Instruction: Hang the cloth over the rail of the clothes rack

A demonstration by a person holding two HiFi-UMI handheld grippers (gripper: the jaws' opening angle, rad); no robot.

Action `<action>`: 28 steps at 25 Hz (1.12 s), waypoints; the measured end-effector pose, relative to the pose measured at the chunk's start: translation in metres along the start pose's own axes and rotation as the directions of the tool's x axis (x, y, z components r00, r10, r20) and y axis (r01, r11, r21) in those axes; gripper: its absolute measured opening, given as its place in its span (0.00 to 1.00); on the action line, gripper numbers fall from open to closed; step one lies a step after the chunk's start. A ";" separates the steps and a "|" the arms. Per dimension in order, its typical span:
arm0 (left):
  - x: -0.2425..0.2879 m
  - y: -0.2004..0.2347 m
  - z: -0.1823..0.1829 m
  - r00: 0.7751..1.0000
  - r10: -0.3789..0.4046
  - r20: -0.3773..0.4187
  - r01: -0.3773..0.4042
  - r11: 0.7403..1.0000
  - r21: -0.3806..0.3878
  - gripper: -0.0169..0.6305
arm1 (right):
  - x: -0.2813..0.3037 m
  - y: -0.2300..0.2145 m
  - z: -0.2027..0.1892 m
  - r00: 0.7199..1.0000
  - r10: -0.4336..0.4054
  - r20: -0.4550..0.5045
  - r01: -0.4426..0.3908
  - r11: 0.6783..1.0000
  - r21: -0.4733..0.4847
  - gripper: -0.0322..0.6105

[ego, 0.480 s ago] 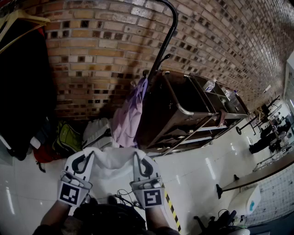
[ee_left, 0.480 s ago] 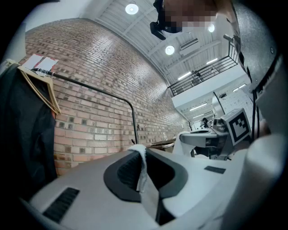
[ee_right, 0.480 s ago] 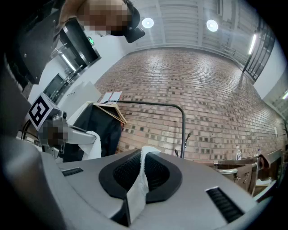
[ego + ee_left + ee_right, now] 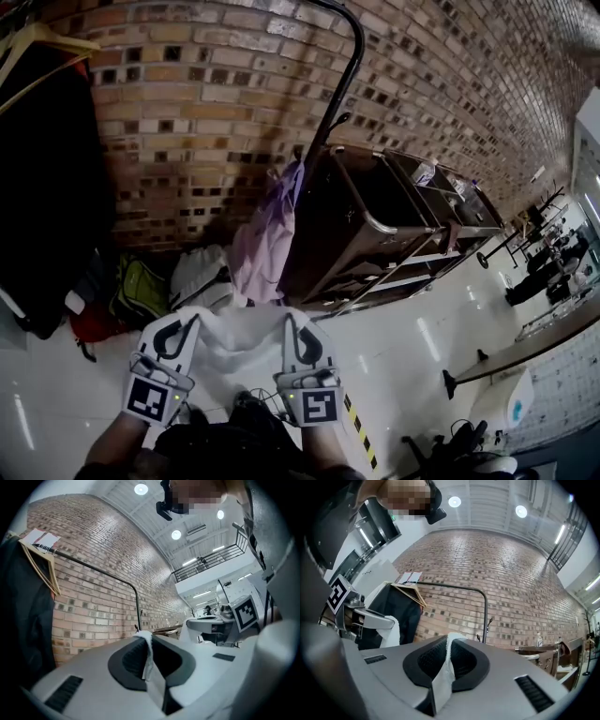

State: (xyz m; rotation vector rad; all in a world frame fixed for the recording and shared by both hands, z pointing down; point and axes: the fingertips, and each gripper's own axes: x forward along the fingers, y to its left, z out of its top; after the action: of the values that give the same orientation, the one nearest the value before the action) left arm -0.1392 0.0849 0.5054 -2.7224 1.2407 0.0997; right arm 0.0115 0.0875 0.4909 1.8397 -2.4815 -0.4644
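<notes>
**Short of the rail: cloth pinched at both ends**

Low in the head view, near the person's body, the white cloth is stretched between the two grippers. Left gripper: jaws clamped on one edge. Right gripper: jaws clamped on the other edge. Clothes rack stands against the brick wall, well apart from the cloth.

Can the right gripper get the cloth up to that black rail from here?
Probably yes. The right gripper, shut on the white cloth, has open air up to the rail, which looks bare beside the black garment. It must lift first, though.
</notes>
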 end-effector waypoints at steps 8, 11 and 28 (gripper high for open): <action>0.040 -0.005 0.002 1.000 0.011 0.009 -0.011 1.000 0.010 0.07 | 0.027 -0.028 -0.003 0.997 0.040 0.064 -0.039 0.999 -0.018 0.08; 0.070 -0.010 0.002 1.000 0.026 0.017 -0.026 0.999 0.025 0.06 | 0.044 -0.059 -0.013 0.995 0.055 0.087 -0.054 0.998 -0.009 0.08; 0.299 -0.061 -0.003 0.997 0.081 0.004 -0.081 0.996 0.040 0.07 | 0.140 -0.277 -0.043 0.972 0.139 0.189 -0.145 0.989 0.018 0.08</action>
State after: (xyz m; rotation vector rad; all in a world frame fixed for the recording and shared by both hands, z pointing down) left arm 0.1030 -0.0992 0.4788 -2.6372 1.3378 0.0859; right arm 0.2348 -0.1260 0.4410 1.6849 -2.7334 -0.6225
